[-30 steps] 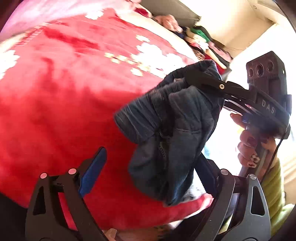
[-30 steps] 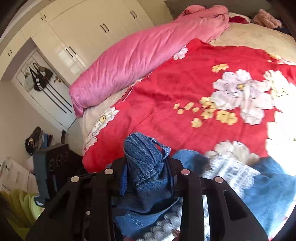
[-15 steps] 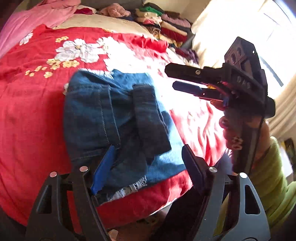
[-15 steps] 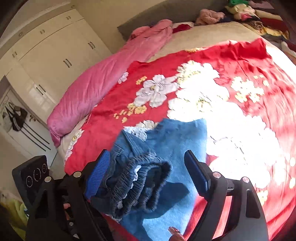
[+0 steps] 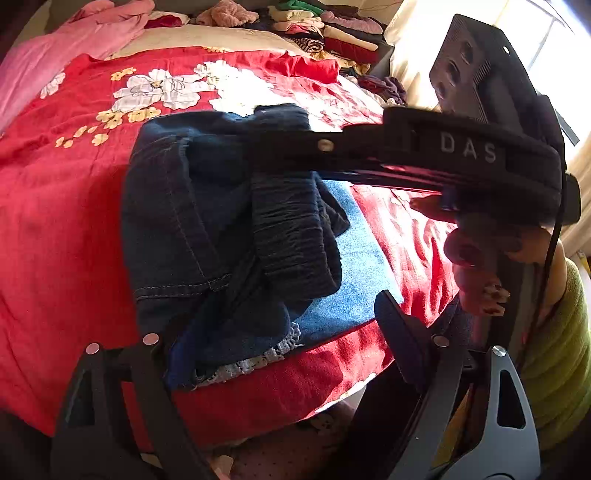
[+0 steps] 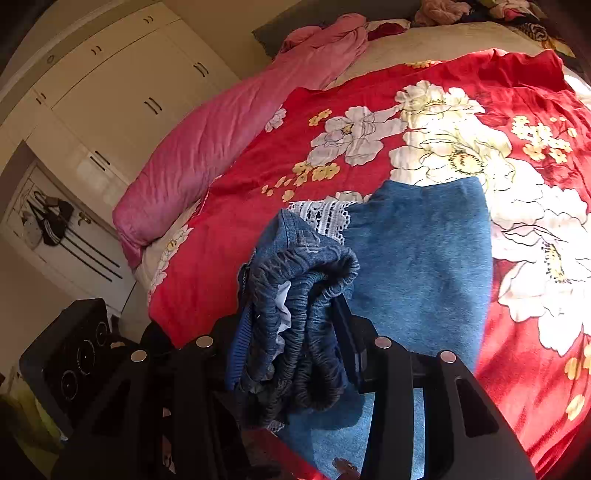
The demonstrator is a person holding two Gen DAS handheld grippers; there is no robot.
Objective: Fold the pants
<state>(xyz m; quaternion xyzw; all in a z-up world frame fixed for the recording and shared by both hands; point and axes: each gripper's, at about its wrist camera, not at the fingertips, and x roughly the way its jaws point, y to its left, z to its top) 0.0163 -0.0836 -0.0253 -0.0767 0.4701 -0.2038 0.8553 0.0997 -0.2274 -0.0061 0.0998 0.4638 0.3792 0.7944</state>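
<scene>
Blue denim pants (image 5: 207, 221) with an elastic waistband and white lace trim lie at the near edge of the red flowered bed cover (image 5: 55, 221). My right gripper (image 6: 288, 332) is shut on the bunched waistband (image 6: 306, 295) and lifts it; it also shows in the left wrist view (image 5: 266, 147), reaching in from the right. The rest of the pants (image 6: 424, 266) lies flat on the cover. My left gripper (image 5: 280, 332) is open low at the bed edge, its left finger under the hanging denim.
A pink quilt (image 6: 221, 129) lies along the far left of the bed. Stacked clothes (image 5: 332, 33) sit at the bed's far end. White wardrobes (image 6: 110, 92) stand beyond. The person's hand and green sleeve (image 5: 554, 350) are at right.
One second ago the right gripper held the pants; half a second ago it was open with them on the bed. Now it has shut on the waistband again and lifted it. The left gripper stays open.
</scene>
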